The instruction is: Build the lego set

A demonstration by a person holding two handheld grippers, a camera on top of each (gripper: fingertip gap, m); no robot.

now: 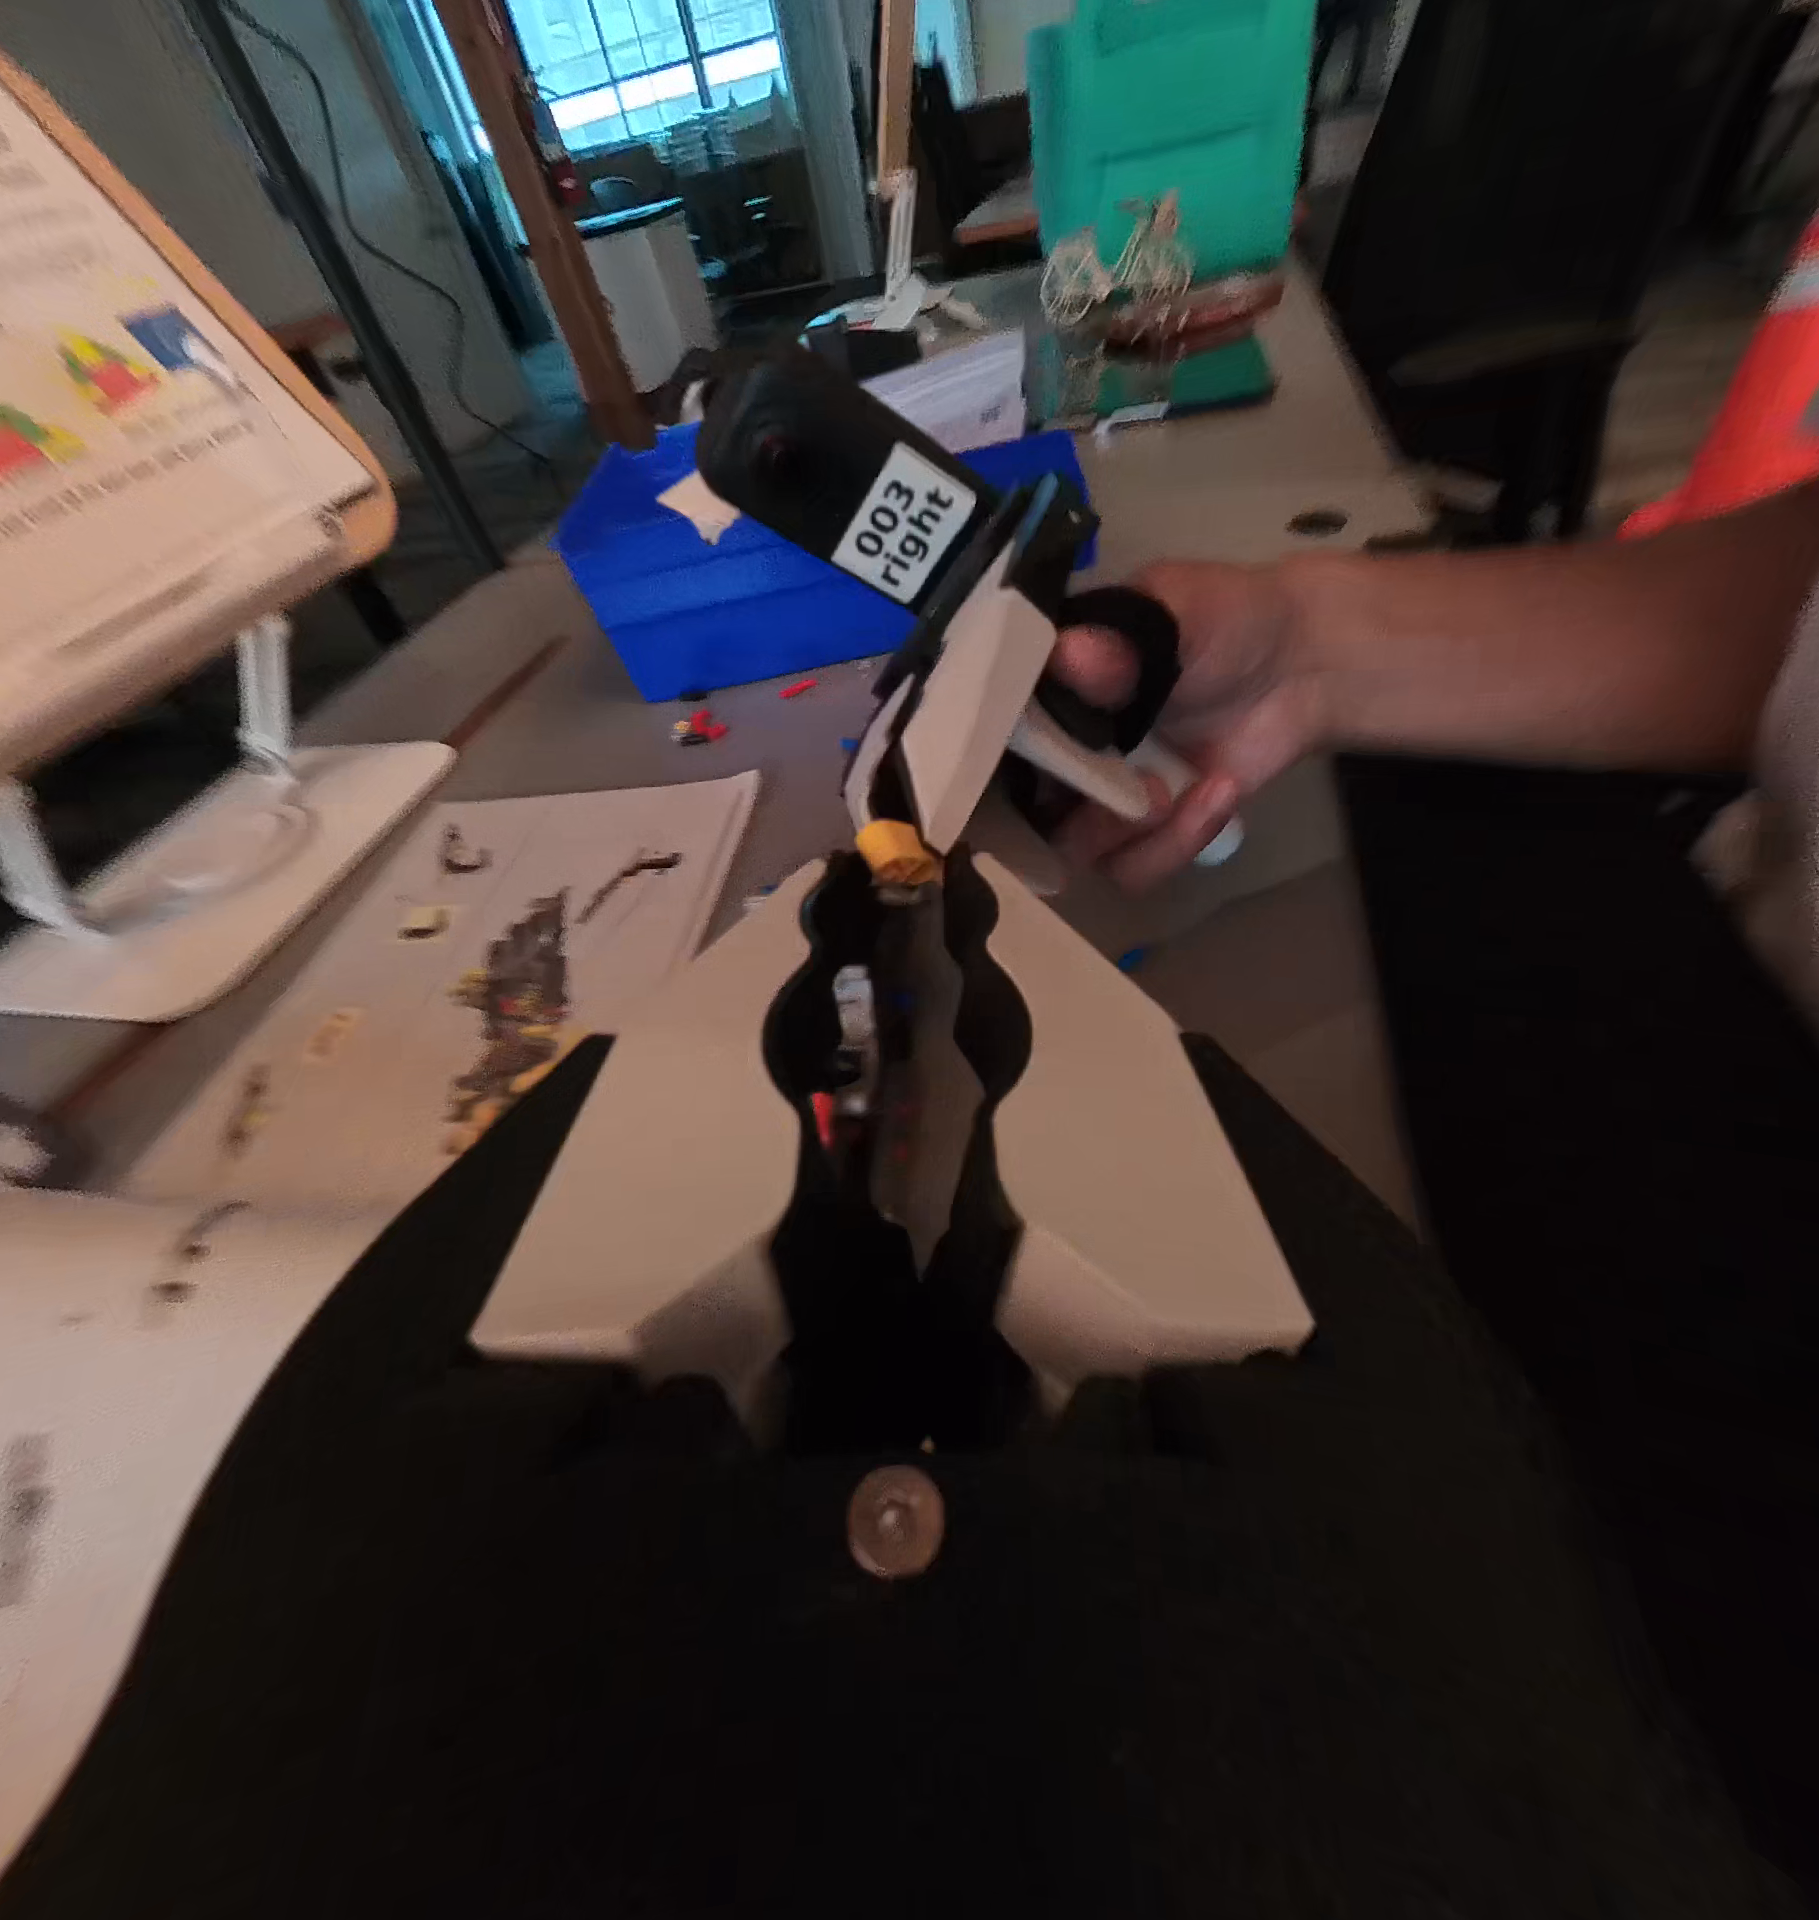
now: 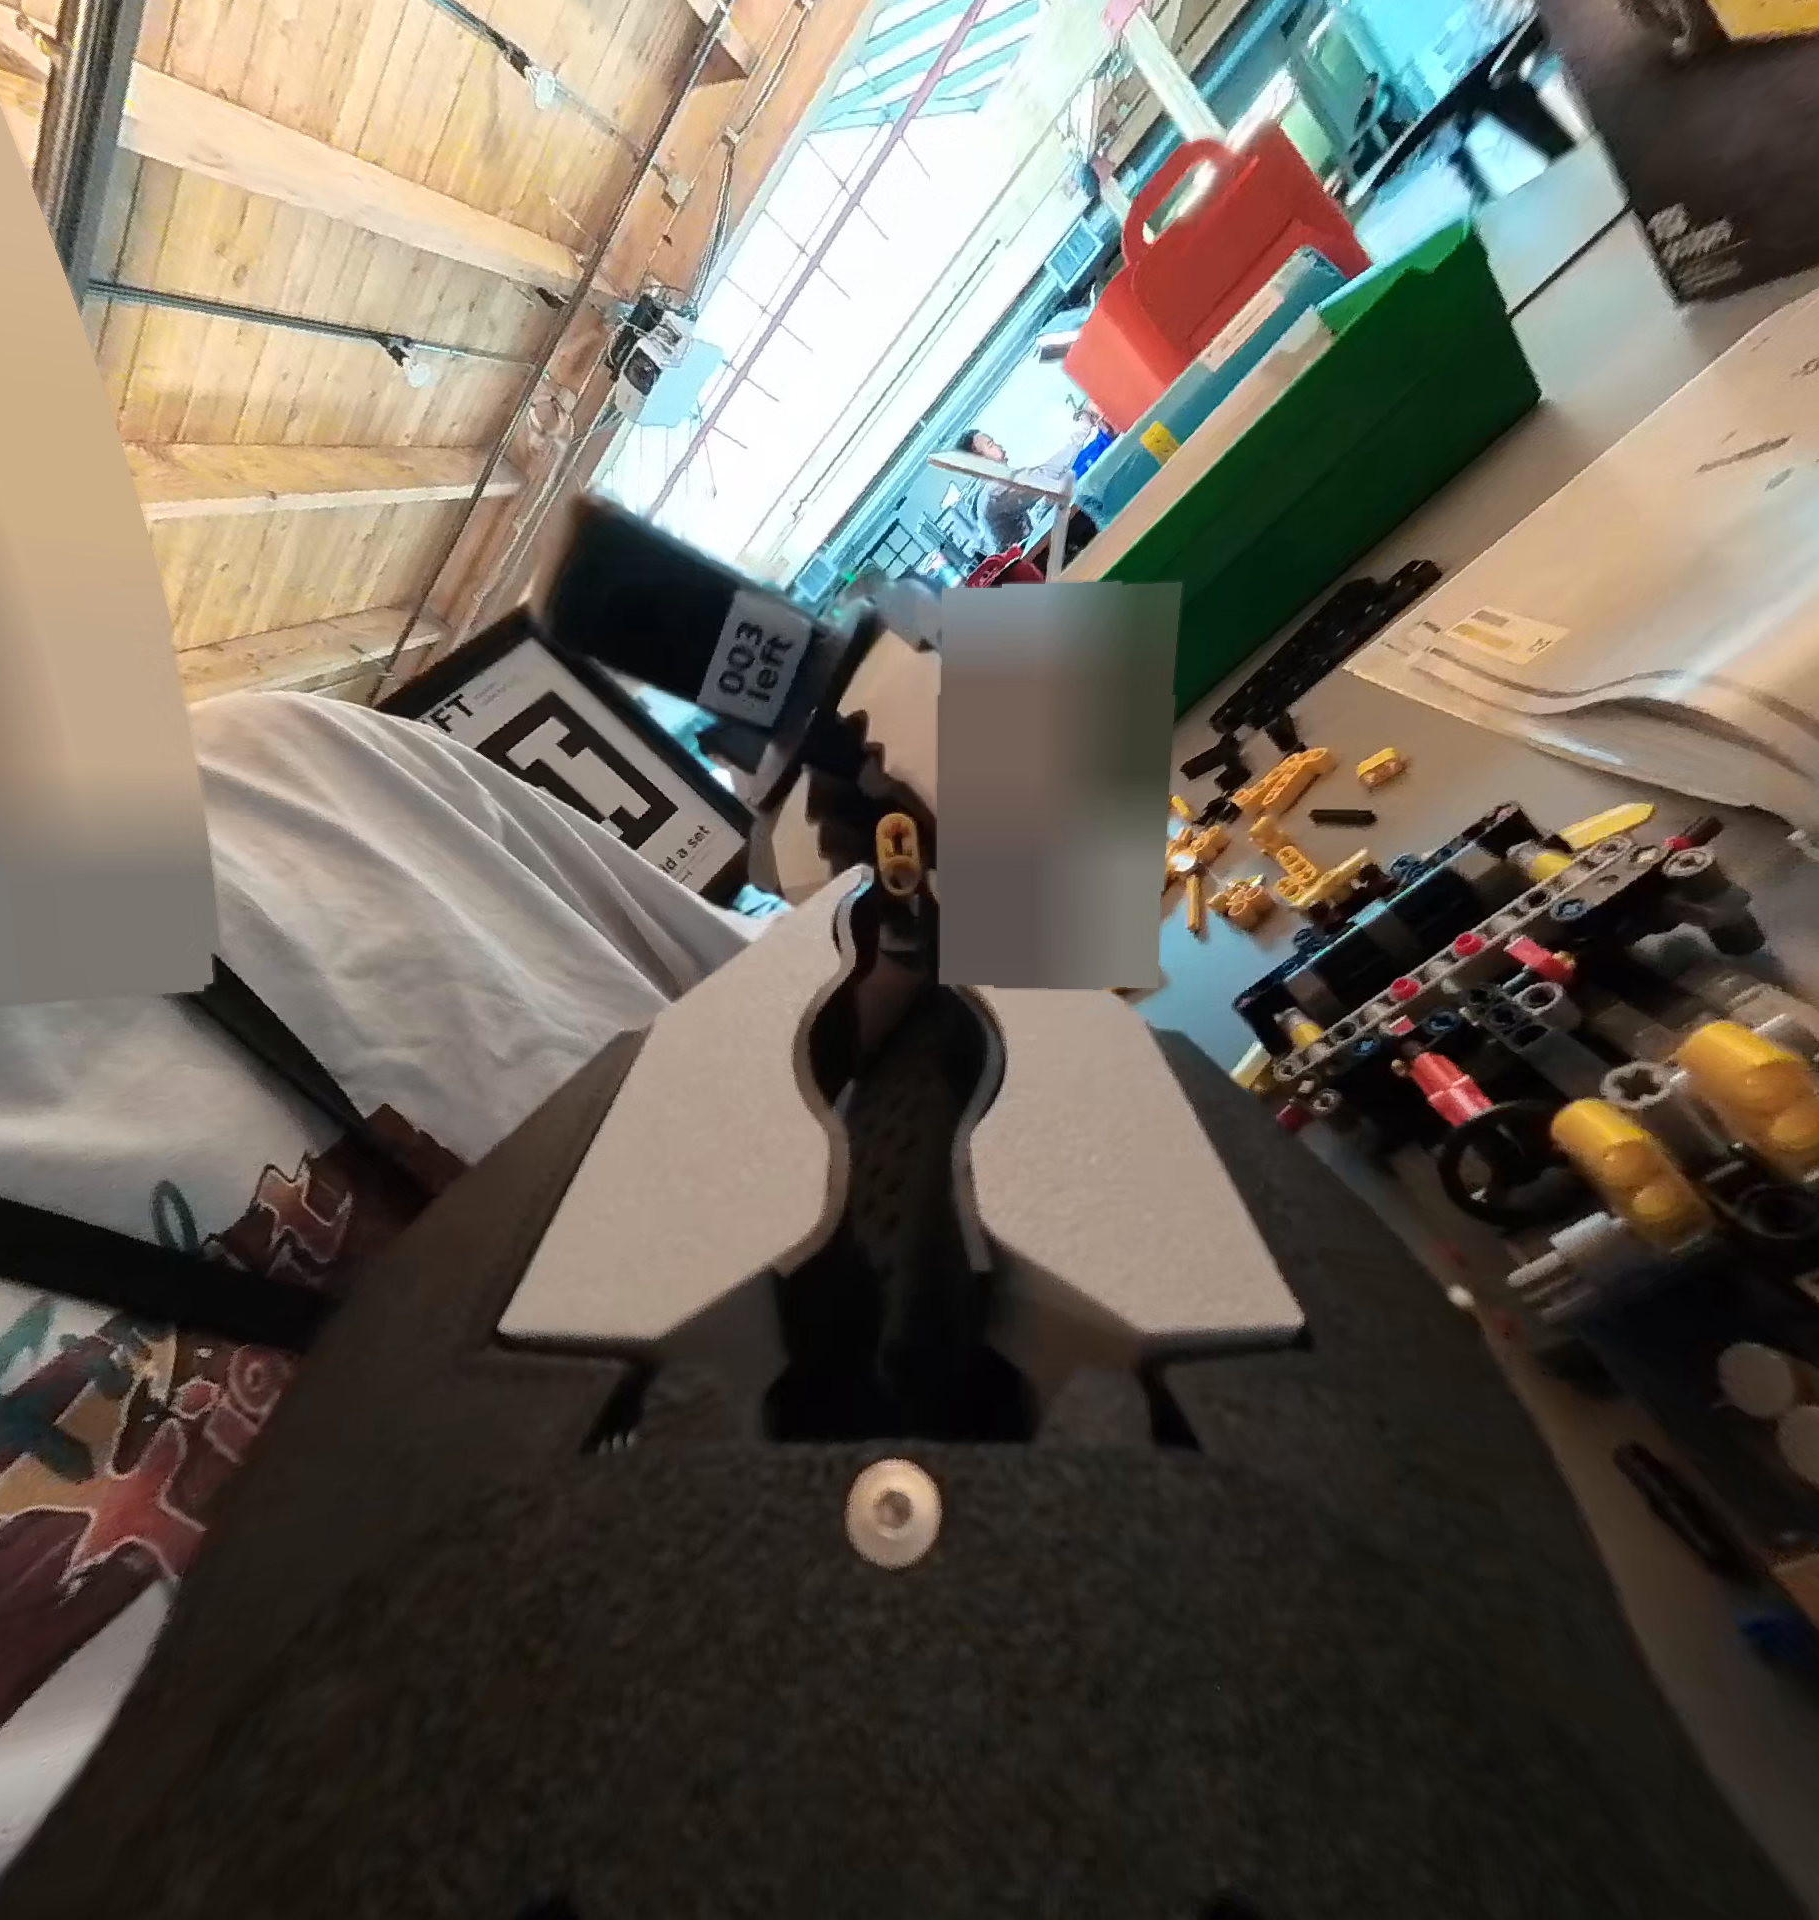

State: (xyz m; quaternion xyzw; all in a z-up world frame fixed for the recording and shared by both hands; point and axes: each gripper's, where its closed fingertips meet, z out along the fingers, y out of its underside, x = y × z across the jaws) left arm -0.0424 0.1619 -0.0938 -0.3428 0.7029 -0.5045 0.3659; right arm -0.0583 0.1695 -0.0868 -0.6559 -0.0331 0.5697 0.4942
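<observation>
Workshop clutter rings a pale surface strewn with parts. Both grippers meet in mid-air above it, tip to tip. The left gripper and the right gripper both appear clenched on one small yellow lego piece, held between them. Open instruction pages lie to the left. A half-built lego model sits at the right beside loose yellow pieces. Farther back rest a blue bin and a green bin; their contents are not clear.
</observation>
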